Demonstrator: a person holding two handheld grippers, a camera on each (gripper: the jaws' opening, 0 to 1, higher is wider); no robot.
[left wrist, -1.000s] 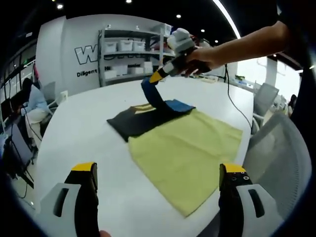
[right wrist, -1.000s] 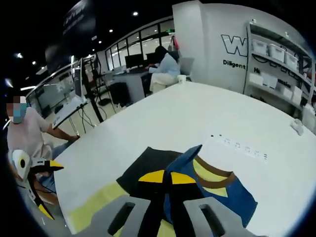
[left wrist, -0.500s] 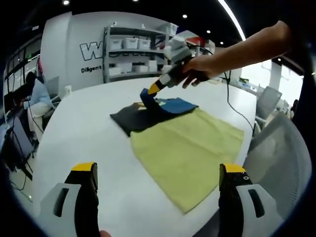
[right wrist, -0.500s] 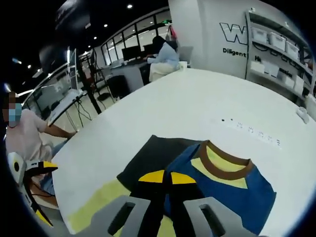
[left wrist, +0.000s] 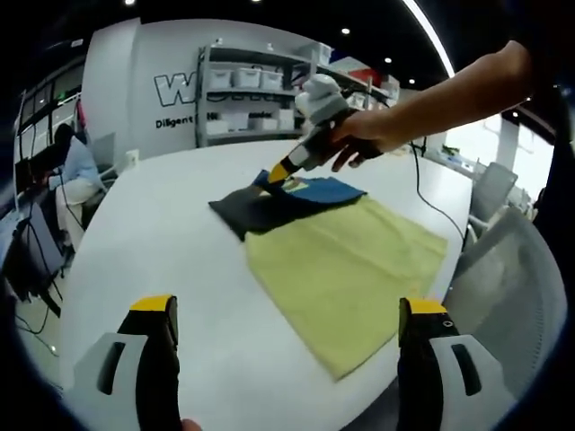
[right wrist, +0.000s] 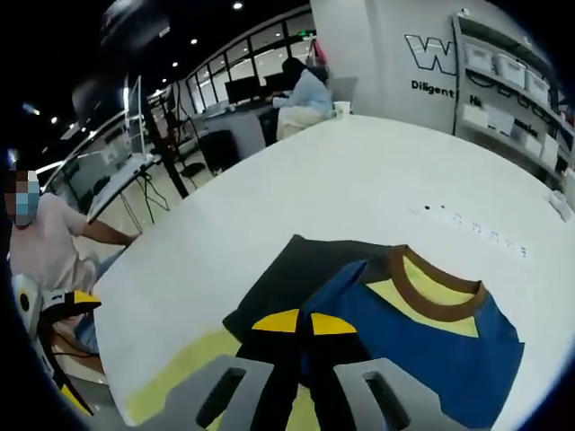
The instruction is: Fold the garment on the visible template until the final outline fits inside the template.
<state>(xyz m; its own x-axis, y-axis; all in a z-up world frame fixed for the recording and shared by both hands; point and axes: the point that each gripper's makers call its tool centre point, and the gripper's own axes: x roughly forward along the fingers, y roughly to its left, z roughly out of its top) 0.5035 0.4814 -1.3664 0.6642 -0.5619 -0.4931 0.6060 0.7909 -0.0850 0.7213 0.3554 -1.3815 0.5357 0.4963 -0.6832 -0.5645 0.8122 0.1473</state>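
White tabletop [left wrist: 162, 242] fills my working area, set in an office with storage shelves [left wrist: 243, 99] against the far wall. On it lies the yellow template [left wrist: 346, 269], with its near corner reaching close to the table edge beside a grey chair [left wrist: 503, 278]. At the template's far end I see the garment [left wrist: 278, 199], dark with a blue section, lying partly on the template and partly on bare table.

My left gripper [left wrist: 287, 359] hangs low over the near table edge with its jaws spread wide and nothing between them. Broad bare surface lies to its left and ahead.

My right gripper [right wrist: 296, 321] has its yellow tips pressed together on a fold of the garment [right wrist: 413, 332], pinched where blue meets black. From the left gripper view, that right gripper [left wrist: 278, 174] sits down at the garment's far edge, held by a hand [left wrist: 359, 139]. The brown collar [right wrist: 436, 287] faces up, and open table extends beyond it. A person [right wrist: 49, 242] sits off the table's side.
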